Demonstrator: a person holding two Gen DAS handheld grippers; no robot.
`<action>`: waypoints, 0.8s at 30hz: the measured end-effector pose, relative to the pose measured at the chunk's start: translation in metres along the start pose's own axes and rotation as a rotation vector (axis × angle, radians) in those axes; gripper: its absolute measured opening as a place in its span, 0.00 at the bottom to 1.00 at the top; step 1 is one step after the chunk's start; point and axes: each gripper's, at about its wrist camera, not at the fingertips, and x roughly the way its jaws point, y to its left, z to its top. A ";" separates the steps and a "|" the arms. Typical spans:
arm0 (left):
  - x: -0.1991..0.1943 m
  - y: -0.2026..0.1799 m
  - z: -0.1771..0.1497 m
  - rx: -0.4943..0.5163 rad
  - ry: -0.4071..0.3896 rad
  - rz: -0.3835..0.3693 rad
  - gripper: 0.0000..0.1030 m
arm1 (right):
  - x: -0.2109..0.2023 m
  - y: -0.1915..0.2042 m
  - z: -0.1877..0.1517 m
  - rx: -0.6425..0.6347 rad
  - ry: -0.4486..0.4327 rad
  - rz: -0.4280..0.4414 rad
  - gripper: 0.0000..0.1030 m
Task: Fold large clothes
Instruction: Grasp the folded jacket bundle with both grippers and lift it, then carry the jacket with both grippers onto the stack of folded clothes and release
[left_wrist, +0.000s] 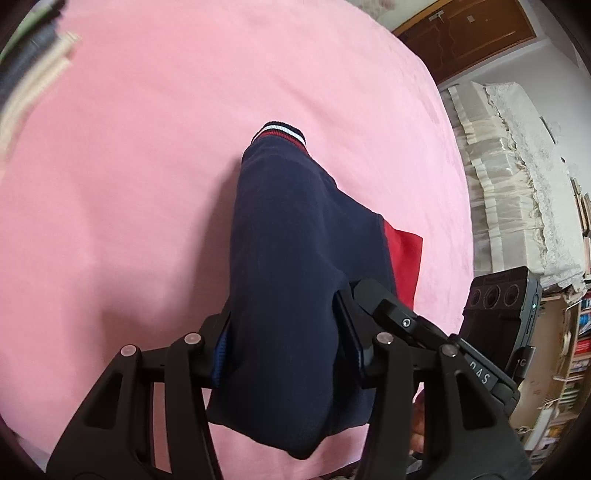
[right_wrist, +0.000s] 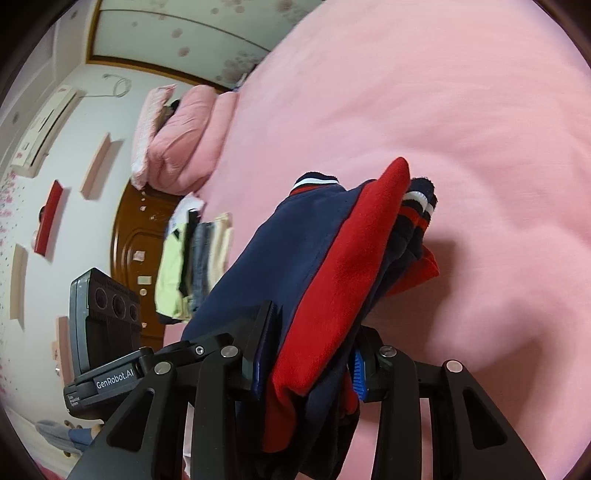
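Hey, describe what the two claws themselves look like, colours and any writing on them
Both are matte black plastic with silver round pivot pins. The left claw has blue ribbed pads; the right claw shows the same blue pads. White "GenRobot.AI" lettering marks the left one's body, with a three-lens grey module above.

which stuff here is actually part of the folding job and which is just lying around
Part of the job:
- navy and red garment, gripped by both claws
- left claw
- right claw
- pink bedspread, the folding surface

Just lying about:
- stack of folded clothes near the headboard
- pink pillows
- lace-covered furniture
- bookshelf
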 end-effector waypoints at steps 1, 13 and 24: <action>-0.014 0.010 0.006 0.008 -0.009 0.012 0.45 | 0.009 0.016 -0.004 -0.008 0.001 0.014 0.35; -0.232 0.168 0.091 0.051 -0.162 0.146 0.45 | 0.155 0.240 -0.039 -0.126 0.038 0.192 0.35; -0.371 0.316 0.161 0.016 -0.405 0.229 0.45 | 0.306 0.436 -0.052 -0.276 0.058 0.357 0.35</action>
